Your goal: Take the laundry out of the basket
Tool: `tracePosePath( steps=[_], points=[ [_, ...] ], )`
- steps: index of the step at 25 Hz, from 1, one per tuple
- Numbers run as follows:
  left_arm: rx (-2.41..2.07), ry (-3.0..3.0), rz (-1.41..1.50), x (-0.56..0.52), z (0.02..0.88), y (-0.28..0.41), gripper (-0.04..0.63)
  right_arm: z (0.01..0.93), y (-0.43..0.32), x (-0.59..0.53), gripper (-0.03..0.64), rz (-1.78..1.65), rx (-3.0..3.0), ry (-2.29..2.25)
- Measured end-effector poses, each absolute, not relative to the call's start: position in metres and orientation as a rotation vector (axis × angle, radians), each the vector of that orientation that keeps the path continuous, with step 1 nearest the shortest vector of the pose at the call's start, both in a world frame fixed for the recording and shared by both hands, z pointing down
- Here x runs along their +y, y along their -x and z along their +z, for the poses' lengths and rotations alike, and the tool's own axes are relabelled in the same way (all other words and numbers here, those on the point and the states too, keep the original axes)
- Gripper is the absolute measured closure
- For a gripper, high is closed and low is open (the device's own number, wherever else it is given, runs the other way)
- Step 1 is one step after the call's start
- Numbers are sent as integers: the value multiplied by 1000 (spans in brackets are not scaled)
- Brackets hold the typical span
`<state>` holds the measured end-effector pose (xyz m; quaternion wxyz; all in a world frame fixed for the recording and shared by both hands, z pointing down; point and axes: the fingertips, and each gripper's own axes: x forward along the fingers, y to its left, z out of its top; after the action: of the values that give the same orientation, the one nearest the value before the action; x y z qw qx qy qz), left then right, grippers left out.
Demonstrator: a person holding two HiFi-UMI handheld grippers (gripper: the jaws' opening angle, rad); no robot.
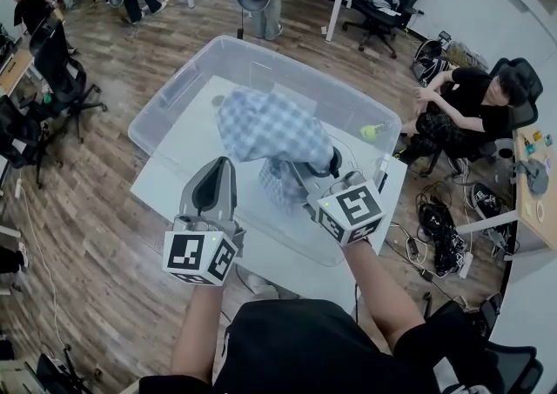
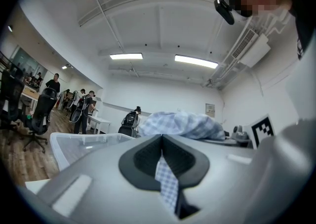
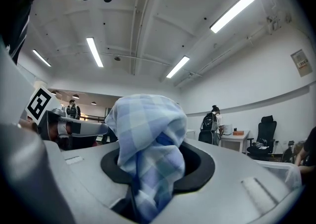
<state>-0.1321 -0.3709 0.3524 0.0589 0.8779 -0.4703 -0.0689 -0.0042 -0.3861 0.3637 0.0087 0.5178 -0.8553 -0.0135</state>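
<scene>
One blue-checked cloth [image 1: 270, 127] hangs bunched above the middle of the clear bin [image 1: 174, 96], lifted clear of its floor as far as the head view shows. It looks light, soft and floppy - it will sag and swing rather than keep a shape, and it should not slip from rubber pads.

Both tools have it. The left gripper [image 2: 160, 156], at the bin's near edge, is closed on a thin edge of the fabric. The right gripper [image 3: 153, 168], just over the near right side, is clamped on a thick bunched fold. Two spread holds near the edges suit it, as they keep it from trailing on the bin's rim.

Count - one cloth, one bin, two grippers. No second piece shows inside the bin.
</scene>
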Motion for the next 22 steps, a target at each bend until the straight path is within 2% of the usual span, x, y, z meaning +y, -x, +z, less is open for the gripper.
tracePosePath(
  steps=[22],
  points=[
    [-1456,-2675,-214,-321,336,111,586,343,-4,-337,453,-77,-2726,-1566]
  ],
)
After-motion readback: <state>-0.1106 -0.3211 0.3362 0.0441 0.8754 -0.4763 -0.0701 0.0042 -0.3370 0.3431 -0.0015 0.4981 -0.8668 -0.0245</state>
